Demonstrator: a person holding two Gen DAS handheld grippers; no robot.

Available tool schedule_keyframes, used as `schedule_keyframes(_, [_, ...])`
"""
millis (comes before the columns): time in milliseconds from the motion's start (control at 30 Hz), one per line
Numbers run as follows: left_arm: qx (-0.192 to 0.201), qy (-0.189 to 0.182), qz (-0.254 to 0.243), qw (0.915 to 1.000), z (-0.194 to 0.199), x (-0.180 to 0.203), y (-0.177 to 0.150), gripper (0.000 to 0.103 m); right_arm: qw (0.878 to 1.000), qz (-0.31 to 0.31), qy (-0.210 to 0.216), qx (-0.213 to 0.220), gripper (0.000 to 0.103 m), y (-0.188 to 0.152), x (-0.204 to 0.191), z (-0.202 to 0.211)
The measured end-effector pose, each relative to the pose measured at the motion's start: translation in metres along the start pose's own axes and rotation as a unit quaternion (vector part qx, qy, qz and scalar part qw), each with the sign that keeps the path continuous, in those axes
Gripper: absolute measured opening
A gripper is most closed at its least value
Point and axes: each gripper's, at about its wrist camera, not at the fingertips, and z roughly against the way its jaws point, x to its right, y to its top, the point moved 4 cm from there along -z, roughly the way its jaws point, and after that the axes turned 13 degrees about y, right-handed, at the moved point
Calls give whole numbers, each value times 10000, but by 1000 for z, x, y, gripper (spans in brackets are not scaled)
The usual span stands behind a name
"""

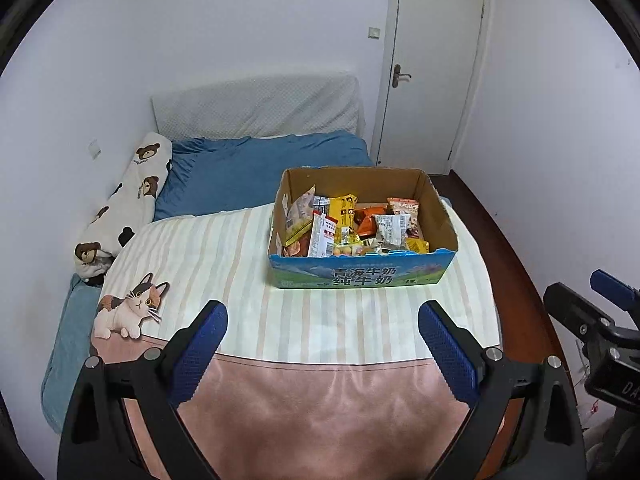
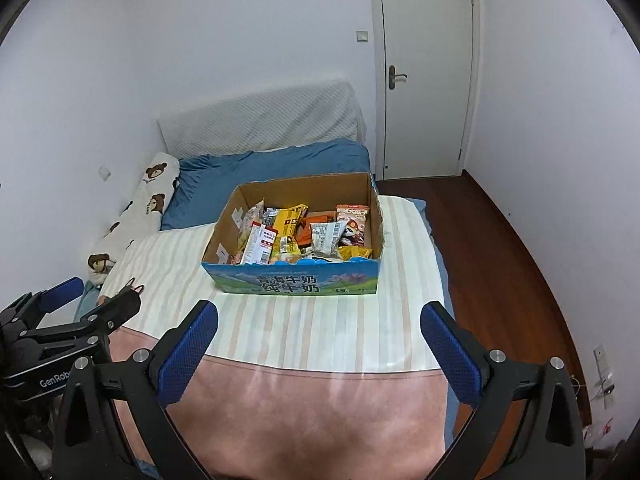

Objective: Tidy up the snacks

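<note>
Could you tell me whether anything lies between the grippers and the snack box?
Nothing visible does. Only bare striped blanket lies between the open left gripper, the open right gripper and the box. The box's top is open, so the snacks are reachable from above.

Left gripper (image 1: 323,344): jaws spread wide, empty, pointing toward 12 o'clock. Right gripper (image 2: 319,346): likewise spread, empty, level alongside.

One cardboard box (image 1: 362,276) sits on one bed (image 1: 224,256). It holds perhaps a dozen snack packets (image 1: 352,224), though they overlap too much for an exact count. One bear-print bolster (image 1: 128,204), one door (image 1: 436,60) and two grippers are in view.
</note>
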Motion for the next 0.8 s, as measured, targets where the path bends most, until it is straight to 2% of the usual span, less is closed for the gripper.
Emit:
schedule_keyframes(67, [47,14,14,10000,1,-1,1,103,10000,14,0,13,103,-1,-2,2])
schedule_keyframes(400, [84,168,130,9997,-17,-2,9,103,9999,-32,-100,-24,103,9,8,-26])
schedule_keyframes(600, [118,308,83,9994,-38,5,22,103,9998,-140,-140,-4,103,26,20,-51])
schedule_keyframes(800, [-60,357,8,9993,-71,17,37,103,9994,-262,-241,-47,103,44,33,-80])
